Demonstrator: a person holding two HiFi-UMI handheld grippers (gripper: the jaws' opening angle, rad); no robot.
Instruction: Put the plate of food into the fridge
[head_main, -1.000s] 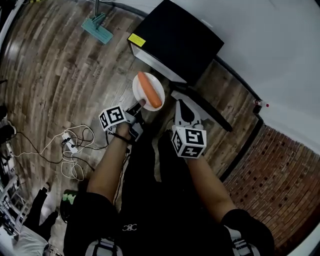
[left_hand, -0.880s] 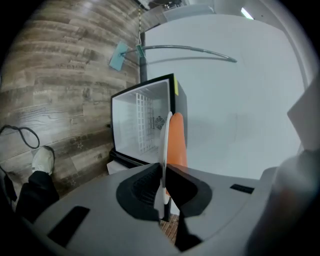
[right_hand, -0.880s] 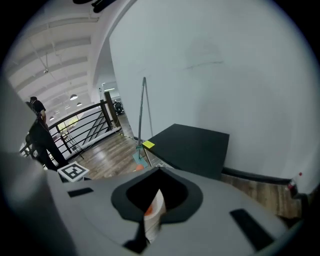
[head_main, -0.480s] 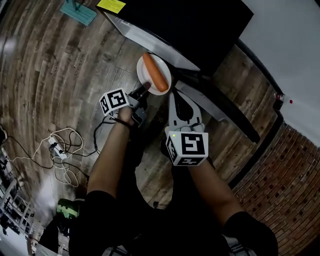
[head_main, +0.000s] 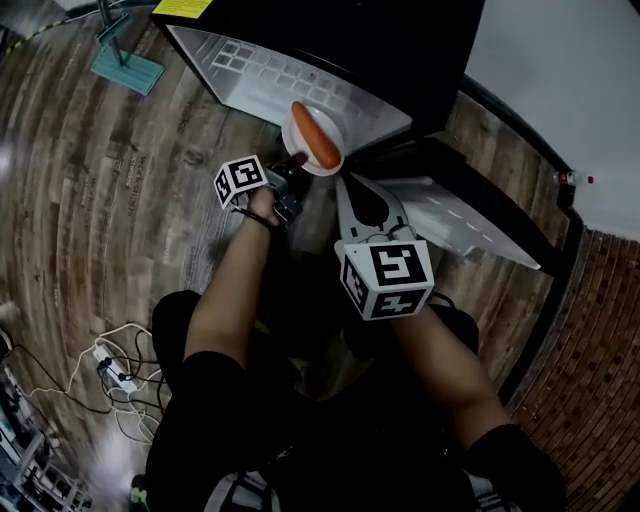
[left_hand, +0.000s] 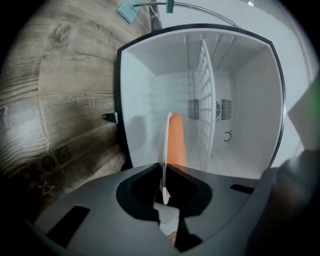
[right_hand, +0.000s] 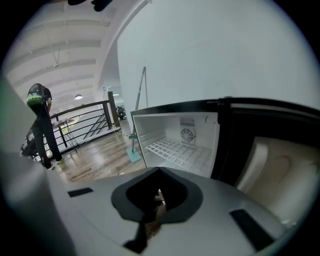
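Observation:
A white plate (head_main: 304, 133) carrying a long orange piece of food (head_main: 316, 135) hangs just in front of the open black mini fridge (head_main: 330, 40). My left gripper (head_main: 293, 160) is shut on the plate's near rim. In the left gripper view the plate (left_hand: 164, 150) shows edge-on between the jaws, the orange food (left_hand: 176, 142) to its right, and the white fridge interior (left_hand: 240, 100) with its wire shelf behind. My right gripper (head_main: 346, 183) hovers to the right of the plate, shut and holding nothing. The right gripper view shows the fridge interior (right_hand: 175, 150).
The fridge door (head_main: 455, 220) lies swung open to the right, also seen as the door (right_hand: 270, 165). A teal floor tool (head_main: 125, 62) stands at the back left, cables and a power strip (head_main: 112, 372) on the wooden floor. A person (right_hand: 40, 125) stands by a railing.
Both grippers have sunk toward the floor with the plate still held. The fridge's white interior has come into view and the plate now sits close before its opening.

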